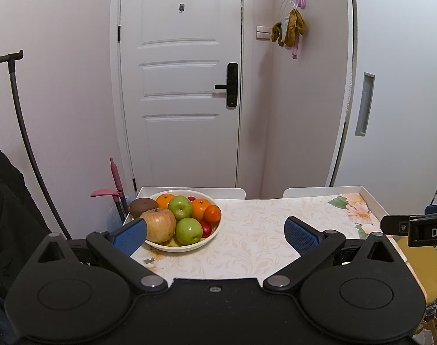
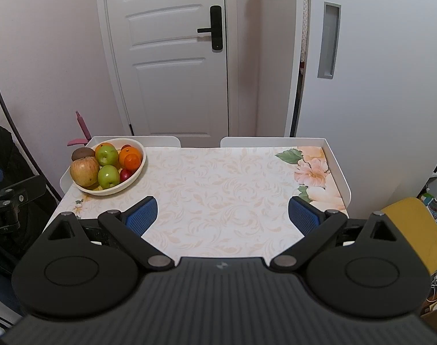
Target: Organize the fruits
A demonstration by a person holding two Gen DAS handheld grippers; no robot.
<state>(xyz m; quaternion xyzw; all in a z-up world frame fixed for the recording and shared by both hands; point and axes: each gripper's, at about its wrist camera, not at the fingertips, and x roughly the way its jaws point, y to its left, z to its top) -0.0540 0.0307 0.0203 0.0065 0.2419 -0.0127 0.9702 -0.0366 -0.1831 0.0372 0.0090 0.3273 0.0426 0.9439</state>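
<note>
A white bowl (image 1: pixel 212 237) full of fruit sits at the table's left side. It holds a large red-yellow apple (image 1: pixel 159 224), two green apples (image 1: pixel 180 207), oranges (image 1: pixel 200 208), a brown kiwi (image 1: pixel 142 206) and small red fruits (image 1: pixel 207 229). The bowl also shows in the right wrist view (image 2: pixel 135 172). My left gripper (image 1: pixel 215 234) is open and empty, just in front of the bowl, its left pad near the big apple. My right gripper (image 2: pixel 222 215) is open and empty over the middle of the table.
The table (image 2: pixel 218 178) has a floral cloth and a raised white rim. A white door (image 1: pixel 184 86) stands behind it. A yellow chair (image 2: pixel 416 230) is at the right. A black rack (image 1: pixel 20 132) and dark clothing are at the left.
</note>
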